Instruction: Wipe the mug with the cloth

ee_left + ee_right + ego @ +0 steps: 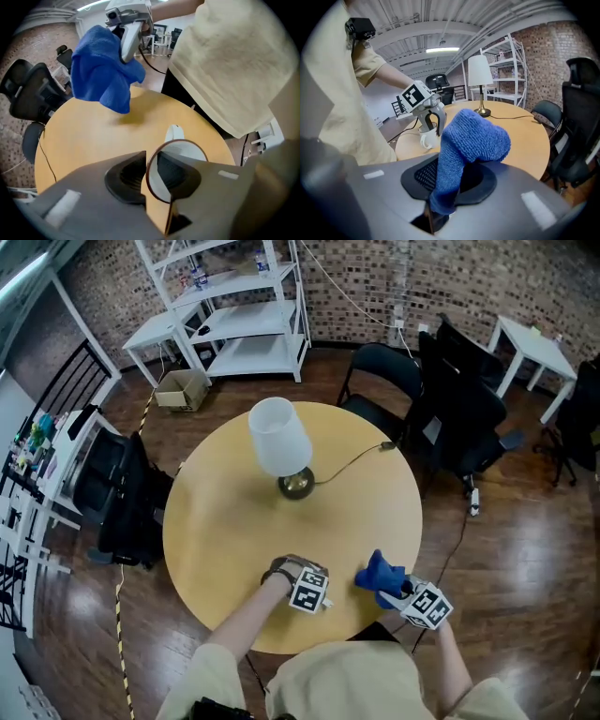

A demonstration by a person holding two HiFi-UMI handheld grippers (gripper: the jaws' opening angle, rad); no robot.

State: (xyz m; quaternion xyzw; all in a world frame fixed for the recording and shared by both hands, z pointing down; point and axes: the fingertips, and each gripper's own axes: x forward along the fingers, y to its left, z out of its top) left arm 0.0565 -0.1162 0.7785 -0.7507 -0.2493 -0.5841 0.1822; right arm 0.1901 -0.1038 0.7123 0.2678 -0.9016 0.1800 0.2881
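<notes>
Our left gripper pinches the mug by its rim on the counter, one jaw inside. Our right gripper clamps the cloth nearby, clear of the mug.

The person wears a cream short-sleeved T-shirt. The left gripper and right gripper are grey, with black ribbed pads, and each carries a white cube printed with black square markers.
</notes>
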